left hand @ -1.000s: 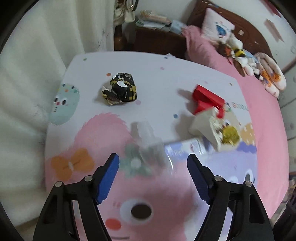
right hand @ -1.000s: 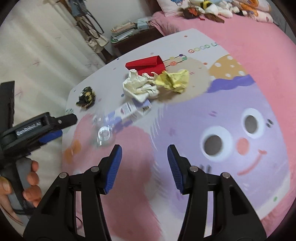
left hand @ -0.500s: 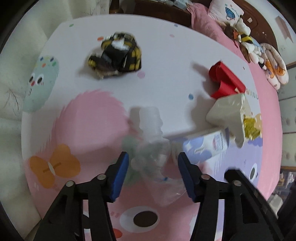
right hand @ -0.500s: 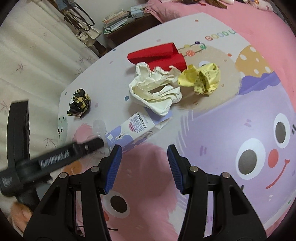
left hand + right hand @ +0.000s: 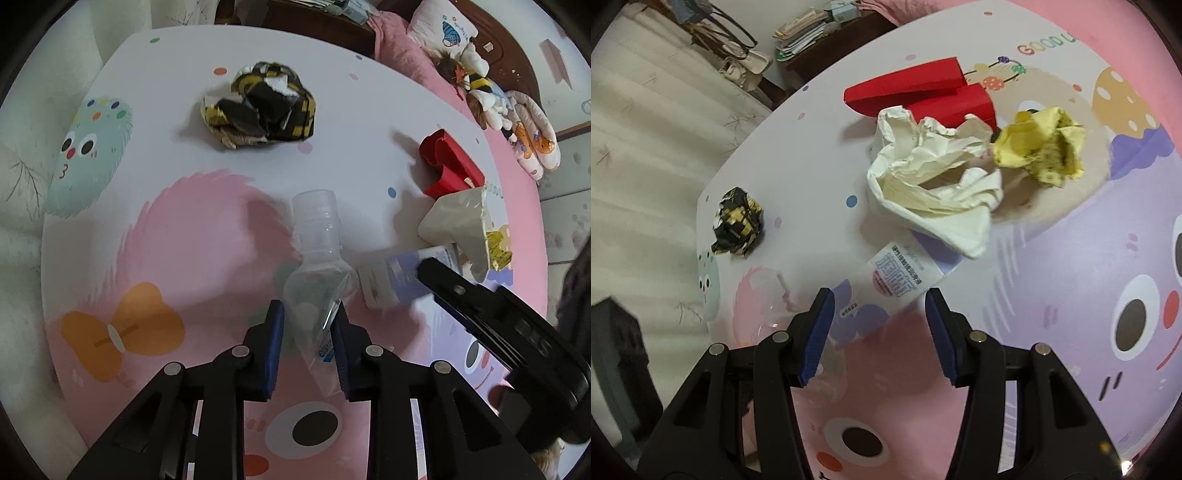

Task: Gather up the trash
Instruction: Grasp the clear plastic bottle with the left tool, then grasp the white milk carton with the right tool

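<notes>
Clear plastic bottle (image 5: 317, 258) lies flat on the worktop (image 5: 351, 122), long axis running straight out from the left gripper (image 5: 308, 332): cap at the far end, crushed body back between the fingers (image 5: 274, 343). Both pads sit against the bottle's sides, so the left fingers look clamped on it; bottle not lifted, as far as I can tell.

Next piece out: white-and-lilac carton (image 5: 886, 291), just right of the left fingers and directly ahead of the right gripper (image 5: 879, 325). Its long axis runs diagonally, near end towards the right gripper's left finger, far end tucked under the crumpled white paper (image 5: 934, 192). Right fingers are spread wide, holding nothing, straddling the carton's near end. Right is clearly the nearer one for it; likely needs a slight twist to square up with the carton.

Further ahead: yellow paper ball (image 5: 1041, 147) and red box (image 5: 923, 92) behind the white paper; black-and-yellow wrapper (image 5: 262, 107) far left, well apart.

No bin or bag visible in either view.
</notes>
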A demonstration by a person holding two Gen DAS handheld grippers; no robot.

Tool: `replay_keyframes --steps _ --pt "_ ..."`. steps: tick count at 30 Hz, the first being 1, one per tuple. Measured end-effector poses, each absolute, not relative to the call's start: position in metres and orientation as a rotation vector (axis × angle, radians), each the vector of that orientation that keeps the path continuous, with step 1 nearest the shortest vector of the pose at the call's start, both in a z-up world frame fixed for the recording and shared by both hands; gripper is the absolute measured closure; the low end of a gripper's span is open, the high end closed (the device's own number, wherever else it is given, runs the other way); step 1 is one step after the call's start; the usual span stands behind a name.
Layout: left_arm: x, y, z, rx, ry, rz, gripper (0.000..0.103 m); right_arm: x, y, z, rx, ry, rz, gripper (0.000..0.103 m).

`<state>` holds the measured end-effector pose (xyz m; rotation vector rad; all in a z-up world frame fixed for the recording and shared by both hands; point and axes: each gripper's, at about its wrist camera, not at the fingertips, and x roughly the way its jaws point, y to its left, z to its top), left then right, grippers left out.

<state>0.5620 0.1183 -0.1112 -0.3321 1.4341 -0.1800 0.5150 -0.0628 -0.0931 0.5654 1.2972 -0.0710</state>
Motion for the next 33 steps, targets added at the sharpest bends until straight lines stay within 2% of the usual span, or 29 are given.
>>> replay_keyframes --steps 10,21,28,29,30,31,33 --pt "0.563 0.111 -0.108 -0.271 1.451 -0.222 0.078 0.54 -0.055 -0.109 0.62 1.313 -0.129 0.052" --pt "0.558 0.092 -0.113 -0.224 1.438 -0.252 0.079 0.559 -0.049 -0.113 0.625 1.354 -0.17 0.04" --pt "0.551 0.106 -0.102 -0.243 1.409 -0.228 0.079 0.574 -0.038 -0.12 0.586 1.375 -0.22 0.037" --pt "0.549 0.11 -0.099 -0.239 1.402 -0.225 0.079 0.576 -0.035 -0.119 0.568 1.374 -0.219 0.04" --pt "0.548 0.112 -0.096 -0.231 1.392 -0.22 0.079 0.577 -0.034 -0.118 0.557 1.371 -0.218 0.05" --pt "0.547 0.115 -0.093 -0.225 1.384 -0.218 0.079 0.576 -0.034 -0.117 0.556 1.369 -0.211 0.052" --pt "0.543 0.119 -0.088 -0.219 1.372 -0.217 0.079 0.572 -0.033 -0.115 0.561 1.362 -0.191 0.065"
